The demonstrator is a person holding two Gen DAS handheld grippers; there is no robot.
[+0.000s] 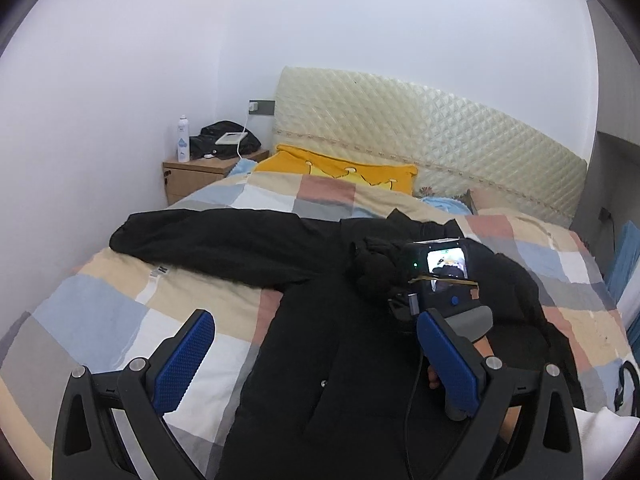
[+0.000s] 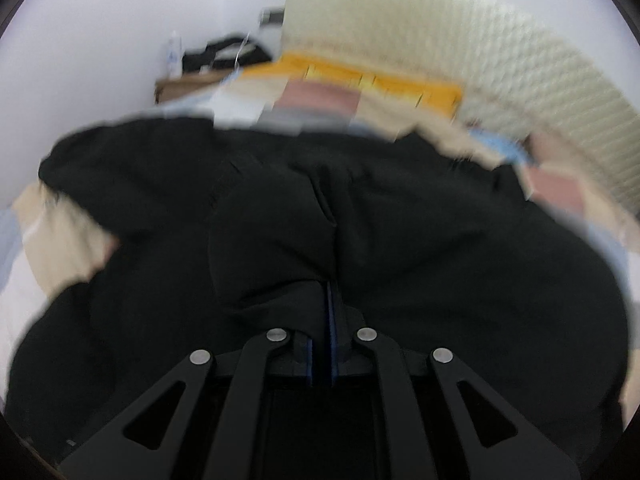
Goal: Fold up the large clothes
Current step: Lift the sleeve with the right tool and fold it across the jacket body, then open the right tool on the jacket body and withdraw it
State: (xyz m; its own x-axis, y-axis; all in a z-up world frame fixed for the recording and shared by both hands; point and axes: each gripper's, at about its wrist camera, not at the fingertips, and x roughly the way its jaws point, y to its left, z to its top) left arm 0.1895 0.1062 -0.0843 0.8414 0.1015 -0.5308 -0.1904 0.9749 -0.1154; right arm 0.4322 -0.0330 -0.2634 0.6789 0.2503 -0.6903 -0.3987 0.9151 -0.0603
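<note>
- Black coat (image 1: 304, 360) spread on bed (image 1: 100, 308); one sleeve (image 1: 208, 240) out flat, unfolded.
- Right tool (image 2: 329, 300) clamped on coat fabric, sleeve fold prob. in hand.
- Left tool (image 1: 316, 360) wide open, empty.
- Most folds left.

plain white walls (image 1: 320, 20) meet in a corner behind a wooden nightstand (image 1: 196, 176) at the bed's far left corner. bed with checked quilt (image 1: 100, 320) in beige, blue, pink, grey, white. cream quilted headboard (image 1: 420, 136) along the far edge. yellow pillow (image 1: 340, 170) against it. grey wall socket (image 1: 262, 107) just left of the headboard. light even, diffuse.
</note>
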